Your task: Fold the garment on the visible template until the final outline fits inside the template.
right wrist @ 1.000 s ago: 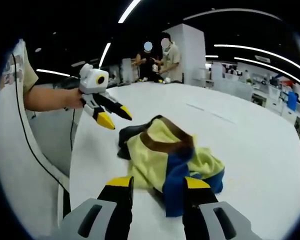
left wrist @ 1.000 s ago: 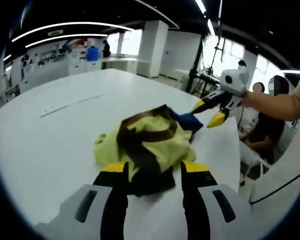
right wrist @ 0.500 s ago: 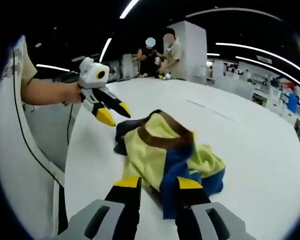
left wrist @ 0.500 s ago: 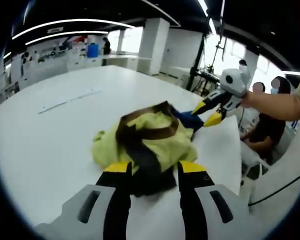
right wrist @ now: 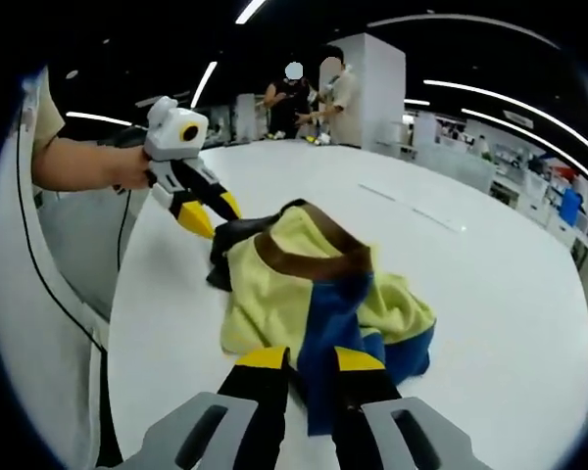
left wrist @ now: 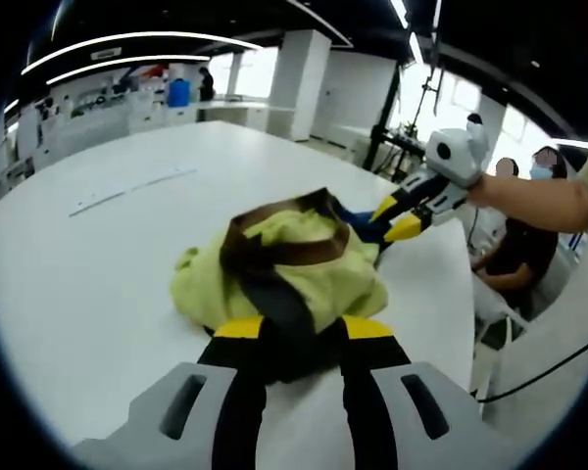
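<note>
Your garment (left wrist: 284, 274) lies crumpled in a yellow, brown and blue heap on the white counter (left wrist: 98, 264). Your left claw (left wrist: 292, 333) is closed on its dark brown edge. Your right claw (right wrist: 312, 364) grips the blue strip nearest it; from the left gripper view, its yellow tips sit at the heap's far side.

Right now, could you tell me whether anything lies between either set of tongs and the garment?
Nothing visible does. The left tongs already sit at the dark edge of the garment, and the right tongs straddle its blue part on the white table.
</note>
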The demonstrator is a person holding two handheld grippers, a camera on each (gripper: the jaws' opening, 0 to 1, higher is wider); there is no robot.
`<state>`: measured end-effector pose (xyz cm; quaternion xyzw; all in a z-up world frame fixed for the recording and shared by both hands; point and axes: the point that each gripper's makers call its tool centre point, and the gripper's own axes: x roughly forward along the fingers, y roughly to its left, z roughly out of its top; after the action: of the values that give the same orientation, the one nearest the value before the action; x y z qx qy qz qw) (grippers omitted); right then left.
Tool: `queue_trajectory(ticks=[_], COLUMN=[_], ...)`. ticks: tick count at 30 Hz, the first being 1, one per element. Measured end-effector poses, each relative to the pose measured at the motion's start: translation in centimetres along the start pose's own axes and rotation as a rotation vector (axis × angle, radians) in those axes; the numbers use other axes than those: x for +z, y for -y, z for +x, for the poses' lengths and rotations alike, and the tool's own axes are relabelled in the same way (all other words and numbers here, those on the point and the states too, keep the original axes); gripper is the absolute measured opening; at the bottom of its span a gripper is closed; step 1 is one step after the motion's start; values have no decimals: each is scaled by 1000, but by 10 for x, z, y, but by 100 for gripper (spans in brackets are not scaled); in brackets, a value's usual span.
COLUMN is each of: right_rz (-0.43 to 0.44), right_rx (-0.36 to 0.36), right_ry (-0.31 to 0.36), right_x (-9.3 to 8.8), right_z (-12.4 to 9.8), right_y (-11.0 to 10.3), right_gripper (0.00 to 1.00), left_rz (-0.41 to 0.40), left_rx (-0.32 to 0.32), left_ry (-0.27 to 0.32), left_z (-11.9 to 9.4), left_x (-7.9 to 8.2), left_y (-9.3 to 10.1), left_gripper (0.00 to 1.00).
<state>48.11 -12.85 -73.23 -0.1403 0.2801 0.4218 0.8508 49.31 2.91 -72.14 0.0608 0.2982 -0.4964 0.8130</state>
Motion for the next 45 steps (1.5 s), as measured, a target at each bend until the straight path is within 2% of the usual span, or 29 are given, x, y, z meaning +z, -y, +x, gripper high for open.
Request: queue_trajectory(ticks=[16, 22, 30, 45], right_rz=[18, 25, 27, 29], right_rx=[-3, -23, -29, -73], right_ry=[11, -3, -20, 0], right_x=[0, -2, -5, 8], right_z=[2, 6, 9, -12], right_y=[2, 6, 5, 15], right_gripper=[4, 1, 0, 0], left_rz=[-37, -62, -73, -57], left_rx=[8, 24, 30, 25], left_ry=[11, 4, 9, 30], left_z=[0, 0, 0, -15], left_x=[0, -1, -1, 8], left_y=[-5, -9, -10, -6], left_gripper=[14, 6, 2, 0])
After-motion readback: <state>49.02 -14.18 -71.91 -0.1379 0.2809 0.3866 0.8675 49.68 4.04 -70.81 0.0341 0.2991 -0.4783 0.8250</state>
